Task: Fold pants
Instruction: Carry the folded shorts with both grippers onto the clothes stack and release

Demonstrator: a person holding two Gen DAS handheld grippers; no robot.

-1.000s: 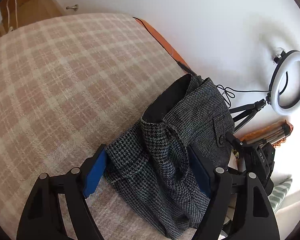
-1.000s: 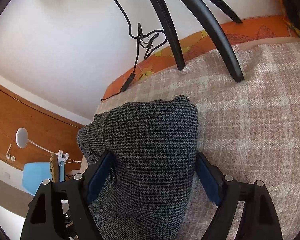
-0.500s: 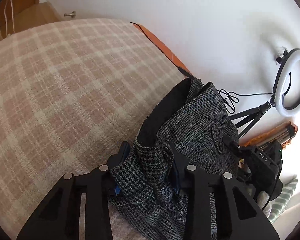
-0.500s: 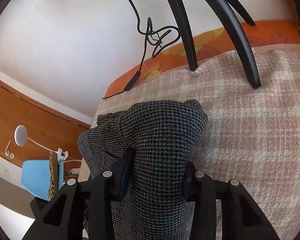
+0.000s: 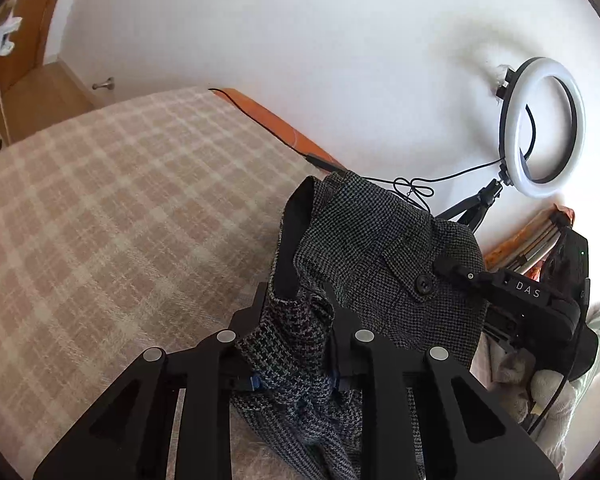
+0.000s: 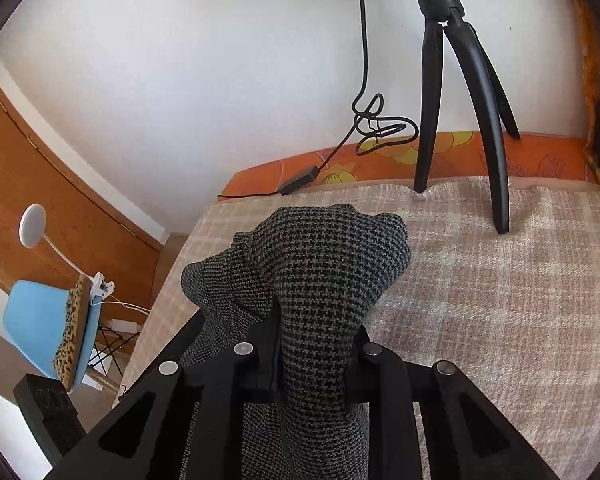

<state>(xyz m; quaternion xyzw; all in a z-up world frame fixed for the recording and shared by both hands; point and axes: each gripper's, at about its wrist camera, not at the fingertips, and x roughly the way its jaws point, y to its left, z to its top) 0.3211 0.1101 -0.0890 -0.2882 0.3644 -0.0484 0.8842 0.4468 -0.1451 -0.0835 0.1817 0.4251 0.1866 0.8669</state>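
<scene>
Both sets of jaws were spread around the pants (image 5: 384, 248) a second ago and are now closing, pinching bunched houndstooth cloth. Left gripper (image 5: 296, 300) clamps a fold beside the black waistband lining; right gripper (image 6: 316, 332) squeezes a humped fold. Pants lie on the checked blanket (image 5: 100, 220), just in front of the ring light tripod (image 6: 460, 100), near the orange edge.

A second ago both grippers straddled the pants (image 5: 380, 248) with jaws wide; now the left gripper (image 5: 296, 316) and right gripper (image 6: 316, 344) are closing on bunched cloth, lifted off the bed.
</scene>
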